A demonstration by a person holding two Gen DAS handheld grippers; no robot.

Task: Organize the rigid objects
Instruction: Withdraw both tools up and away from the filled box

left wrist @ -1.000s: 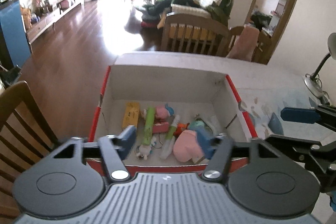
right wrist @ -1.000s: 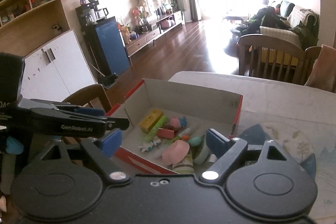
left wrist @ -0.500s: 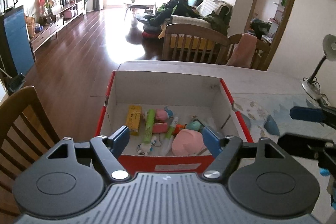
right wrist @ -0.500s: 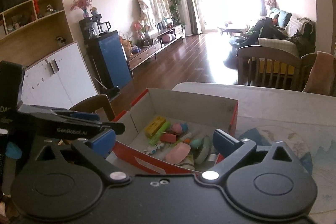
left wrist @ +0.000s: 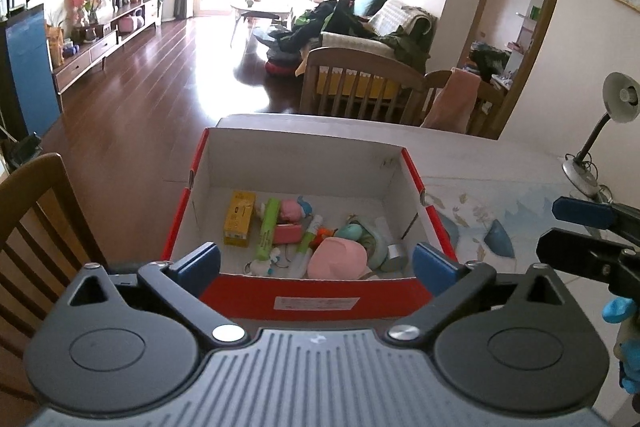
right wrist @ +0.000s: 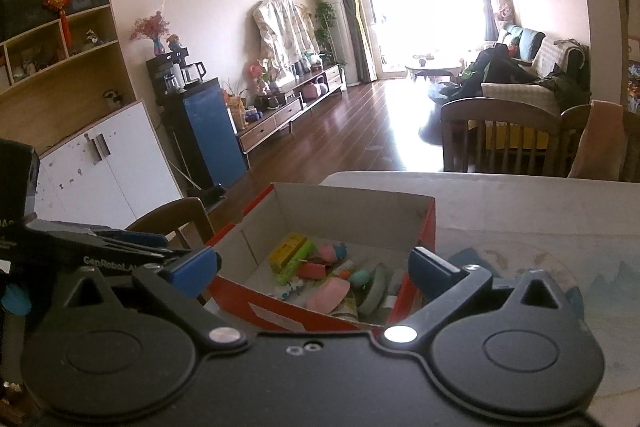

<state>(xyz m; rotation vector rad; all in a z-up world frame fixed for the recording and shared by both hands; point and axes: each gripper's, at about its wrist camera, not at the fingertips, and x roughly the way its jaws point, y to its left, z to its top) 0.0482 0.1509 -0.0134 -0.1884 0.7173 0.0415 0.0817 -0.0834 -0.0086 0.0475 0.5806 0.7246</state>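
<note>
left claw opening, nothing gripped | right claw opening, empty | left claw arm beside box reading "GenRobot.AI"

The box looks like cardboard, glossy red outside with a white paper label on its near wall, matt white and a little scuffed inside. In it, the yellow carton reads as printed card, the green tube as smooth plastic, and the pink oval case as matt plastic with a soft sheen. The surface is pale and matt, with a smooth printed mat over its near part. Both grippers have matt black plastic bodies with bright metal pivot pins, blue smooth-looking fingers, and the left gripper shows a ribbed grey top. The chair is varnished wood, and the wooden floor is dark and highly glossy.
</note>
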